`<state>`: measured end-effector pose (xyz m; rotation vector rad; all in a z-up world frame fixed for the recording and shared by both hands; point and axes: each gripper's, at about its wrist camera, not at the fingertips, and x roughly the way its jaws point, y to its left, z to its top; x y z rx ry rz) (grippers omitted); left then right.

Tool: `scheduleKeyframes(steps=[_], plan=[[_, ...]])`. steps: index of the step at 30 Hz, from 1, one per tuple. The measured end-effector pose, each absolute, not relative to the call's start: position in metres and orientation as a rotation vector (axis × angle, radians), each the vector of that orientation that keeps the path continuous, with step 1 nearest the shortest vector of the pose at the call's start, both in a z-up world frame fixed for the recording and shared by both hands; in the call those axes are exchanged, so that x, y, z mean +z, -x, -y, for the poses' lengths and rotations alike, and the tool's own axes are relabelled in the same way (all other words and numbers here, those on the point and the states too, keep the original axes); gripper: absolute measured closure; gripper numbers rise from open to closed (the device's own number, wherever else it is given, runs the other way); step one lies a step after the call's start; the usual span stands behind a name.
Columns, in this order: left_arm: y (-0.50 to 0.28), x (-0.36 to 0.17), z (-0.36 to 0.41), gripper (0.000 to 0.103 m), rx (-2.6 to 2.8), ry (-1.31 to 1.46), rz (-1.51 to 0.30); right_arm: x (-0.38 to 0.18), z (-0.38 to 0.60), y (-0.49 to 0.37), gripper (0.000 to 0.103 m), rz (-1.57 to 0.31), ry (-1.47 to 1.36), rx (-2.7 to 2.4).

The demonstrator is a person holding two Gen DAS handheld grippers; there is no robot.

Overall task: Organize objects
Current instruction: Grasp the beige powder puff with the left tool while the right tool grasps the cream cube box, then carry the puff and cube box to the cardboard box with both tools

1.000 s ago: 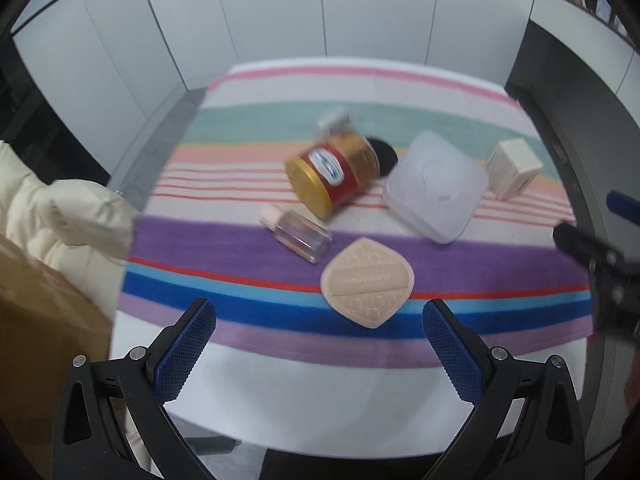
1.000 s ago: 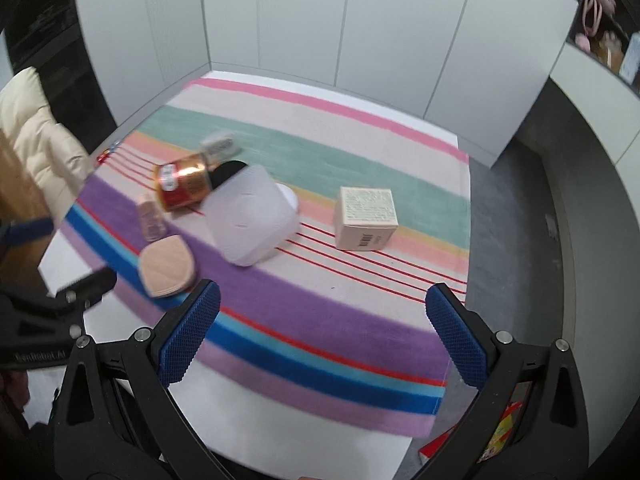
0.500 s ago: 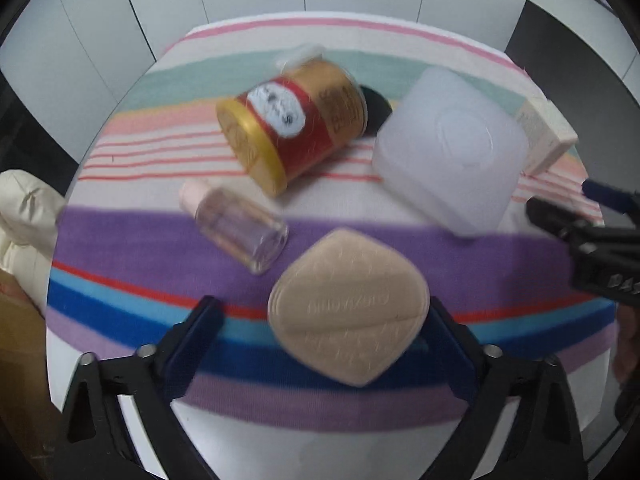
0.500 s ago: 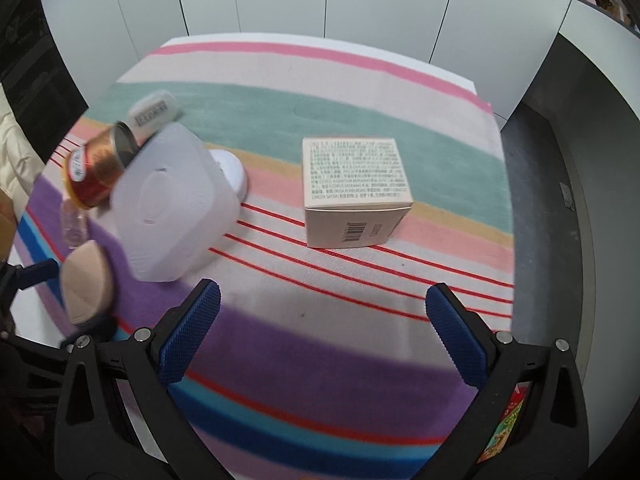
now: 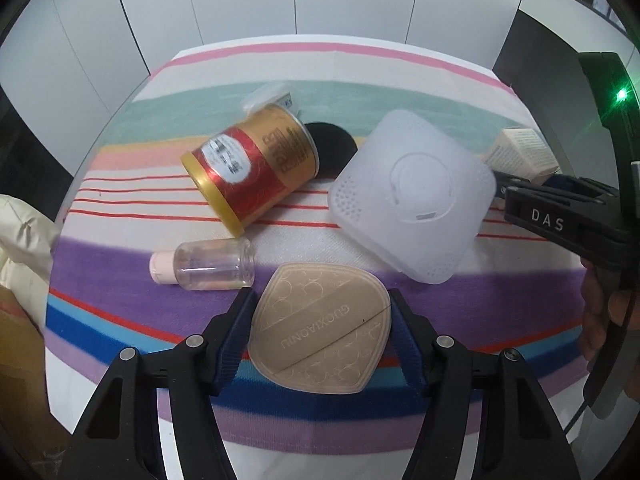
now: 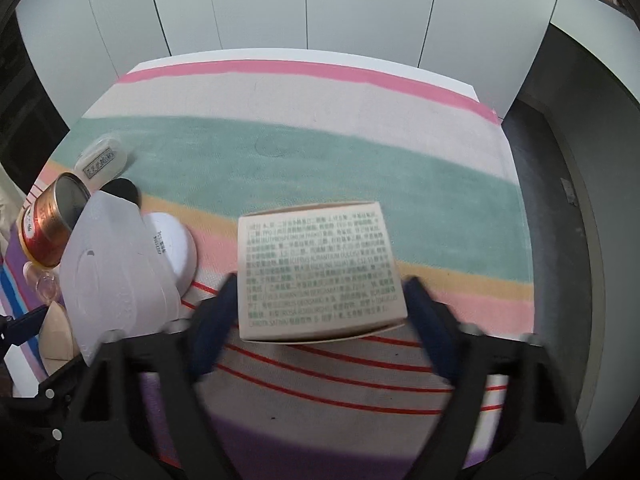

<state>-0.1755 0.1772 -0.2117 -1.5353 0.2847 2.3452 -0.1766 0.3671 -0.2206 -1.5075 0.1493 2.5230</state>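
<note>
Hand-held gripper (image 5: 320,344) fingers flanking beige puff (image 5: 320,330)

I read "GUOXIAONIU" embossed on the band across the beige powder puff (image 5: 320,330), upside down from my left wrist view. To the right of the puff, the black frame of the right gripper (image 5: 560,216) carries white letters "DAS". The red and gold can (image 5: 250,164) beyond the puff has a white label and gold lettering I cannot make out. The cream box (image 6: 320,276) bears dense small print, too blurred to read.
</note>
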Motion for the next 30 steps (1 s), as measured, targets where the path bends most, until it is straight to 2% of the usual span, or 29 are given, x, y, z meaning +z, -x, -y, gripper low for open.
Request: scheduleKeyframes(steps=[1,4,12,22,30], plan=[[0.175,-0.209,-0.177,0.037,2.346,1.536,-0.283,-0.217,-0.365,0.175,0.048,-0.143,1.516,2.524],[0.173,-0.195,-0.175,0.037,2.345,1.550,-0.259,-0.206,-0.364,0.167,0.049,-0.167,1.507,2.539],[0.162,-0.140,-0.165,0.037,2.380,1.525,-0.217,-0.159,-0.349,0.140,0.049,-0.167,1.489,2.567],[0.138,-0.062,-0.136,0.037,2.454,1.439,-0.213,-0.068,-0.308,0.096,0.049,-0.142,1.393,2.612],[0.110,-0.023,-0.087,0.037,2.489,1.408,-0.094,-0.020,-0.260,0.067,0.049,-0.082,1.375,2.667]])
